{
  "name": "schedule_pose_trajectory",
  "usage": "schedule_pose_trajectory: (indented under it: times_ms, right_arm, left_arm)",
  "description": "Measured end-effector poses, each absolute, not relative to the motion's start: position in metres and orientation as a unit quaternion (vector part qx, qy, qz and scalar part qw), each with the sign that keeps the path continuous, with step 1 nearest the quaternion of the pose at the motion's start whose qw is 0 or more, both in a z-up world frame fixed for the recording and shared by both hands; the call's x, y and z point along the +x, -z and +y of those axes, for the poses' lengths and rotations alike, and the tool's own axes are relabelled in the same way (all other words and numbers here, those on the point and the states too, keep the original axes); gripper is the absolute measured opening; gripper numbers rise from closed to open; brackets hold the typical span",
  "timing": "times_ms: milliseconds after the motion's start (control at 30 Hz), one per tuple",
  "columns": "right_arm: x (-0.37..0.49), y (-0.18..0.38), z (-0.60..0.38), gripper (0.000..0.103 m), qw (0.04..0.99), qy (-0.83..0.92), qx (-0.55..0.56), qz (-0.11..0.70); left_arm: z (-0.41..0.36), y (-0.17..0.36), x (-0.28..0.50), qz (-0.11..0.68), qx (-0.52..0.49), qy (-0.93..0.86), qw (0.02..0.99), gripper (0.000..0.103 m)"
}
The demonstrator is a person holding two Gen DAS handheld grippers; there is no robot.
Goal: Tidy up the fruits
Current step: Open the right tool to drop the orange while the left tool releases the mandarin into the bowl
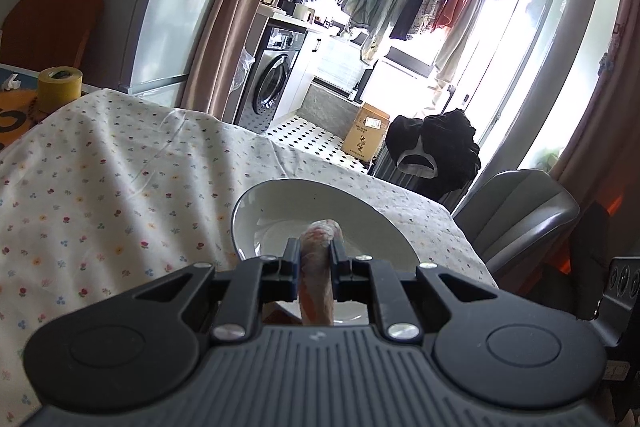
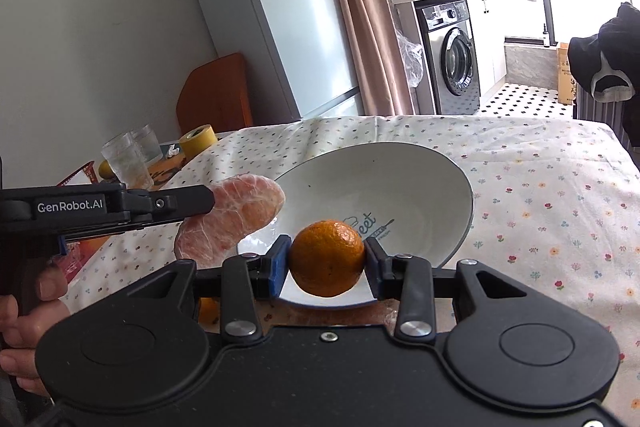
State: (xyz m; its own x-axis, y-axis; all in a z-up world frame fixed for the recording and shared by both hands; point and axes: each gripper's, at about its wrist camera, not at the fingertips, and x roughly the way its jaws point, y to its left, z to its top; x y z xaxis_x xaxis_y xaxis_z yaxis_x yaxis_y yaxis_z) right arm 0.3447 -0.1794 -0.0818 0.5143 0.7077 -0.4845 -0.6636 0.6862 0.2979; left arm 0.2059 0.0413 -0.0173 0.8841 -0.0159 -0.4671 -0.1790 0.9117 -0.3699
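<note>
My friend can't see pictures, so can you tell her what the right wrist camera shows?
The right claw grips a round orange tangerine over a white bowl on a flowery tablecloth. Beside it, the left claw holds a peeled, pinkish citrus wedge in clear wrap.

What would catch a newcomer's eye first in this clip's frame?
Probably the bright orange clamped in the right hand-held gripper, close to the camera in front of the white bowl. Next, the plastic-wrapped peeled fruit segment pinched by the left hand-held gripper, held at the bowl's left rim above the floral tablecloth.
</note>
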Motion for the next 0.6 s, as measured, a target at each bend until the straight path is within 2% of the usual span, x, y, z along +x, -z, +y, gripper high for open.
schedule_pose_trajectory:
  times_ms: [600]
  right_arm:
    - [0.366, 0.110, -0.170, 0.038, 0.875, -0.379, 0.034, 0.299]
  left_arm:
    - [0.044, 0.034, 0.262, 0.258, -0.208, -0.060, 0.941, 0.013]
